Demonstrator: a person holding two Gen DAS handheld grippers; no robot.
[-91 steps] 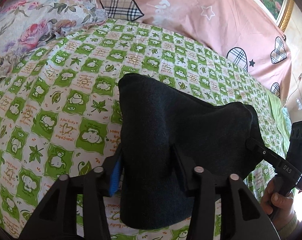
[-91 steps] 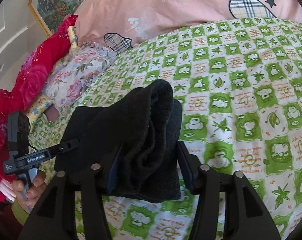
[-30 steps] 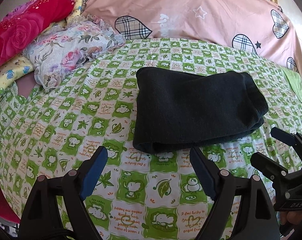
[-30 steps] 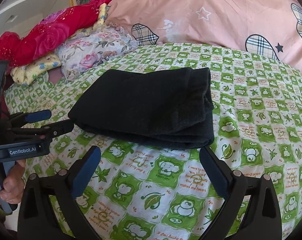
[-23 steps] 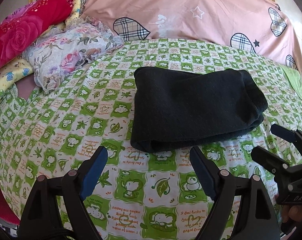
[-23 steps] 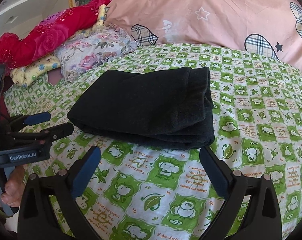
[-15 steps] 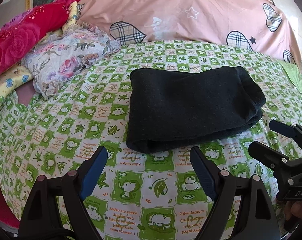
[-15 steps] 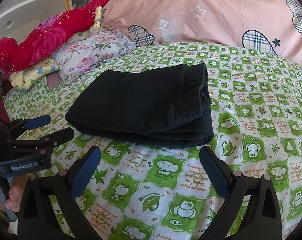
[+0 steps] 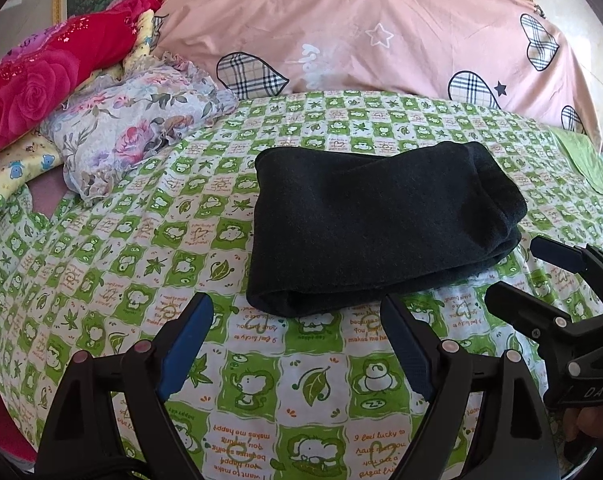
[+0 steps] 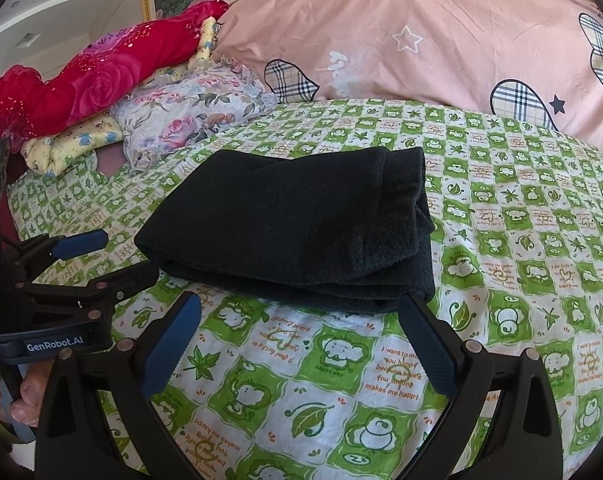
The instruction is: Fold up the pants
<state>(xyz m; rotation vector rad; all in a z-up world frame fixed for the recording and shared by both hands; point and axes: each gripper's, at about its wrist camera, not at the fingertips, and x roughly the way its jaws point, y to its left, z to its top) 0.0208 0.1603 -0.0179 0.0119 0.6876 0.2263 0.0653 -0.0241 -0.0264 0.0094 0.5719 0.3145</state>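
Dark, almost black pants lie folded into a thick rectangle on the green-and-white patterned bed sheet. My left gripper stands open just short of the bundle's near edge, nothing between its blue pads. In the right wrist view the same folded pants rest flat, and my right gripper is open close to their near edge, holding nothing. Each view catches the other gripper: the right gripper at the right side, the left gripper at the left side with a hand below it.
A large pink quilt with plaid hearts lies along the back. A floral pillow, a red rose blanket and a yellow cloth are piled at the back left. The bed's near edge runs close below both grippers.
Three seconds ago both grippers were shut on the lifted pants; they have since let go, opened and drawn back. Over the last second both views pulled slightly away from the folded bundle.
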